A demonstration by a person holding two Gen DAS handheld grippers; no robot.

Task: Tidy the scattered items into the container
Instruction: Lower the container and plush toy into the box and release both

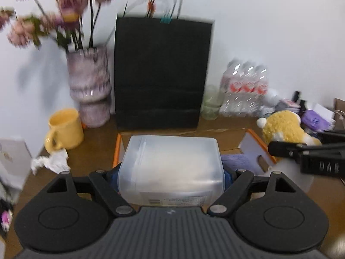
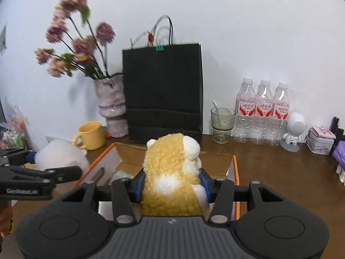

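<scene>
My left gripper (image 1: 171, 173) is shut on a translucent white plastic box (image 1: 170, 168) and holds it above the open cardboard box (image 1: 254, 146) with orange-edged flaps. My right gripper (image 2: 171, 185) is shut on a yellow and white plush toy (image 2: 172, 172), held over the same cardboard box (image 2: 234, 172). The plush toy (image 1: 284, 127) and the right gripper's body show at the right of the left wrist view. The plastic box (image 2: 62, 154) and the left gripper show at the left of the right wrist view. A purple item (image 1: 239, 160) lies inside the cardboard box.
A black paper bag (image 2: 163, 95) stands behind the cardboard box. A vase of flowers (image 2: 112, 105) and a yellow mug (image 2: 90, 135) are back left. Crumpled paper (image 1: 51, 160) lies by the mug. A glass (image 2: 222, 125), water bottles (image 2: 262, 112), a white figurine (image 2: 294, 129) and tins (image 2: 320, 140) are at right.
</scene>
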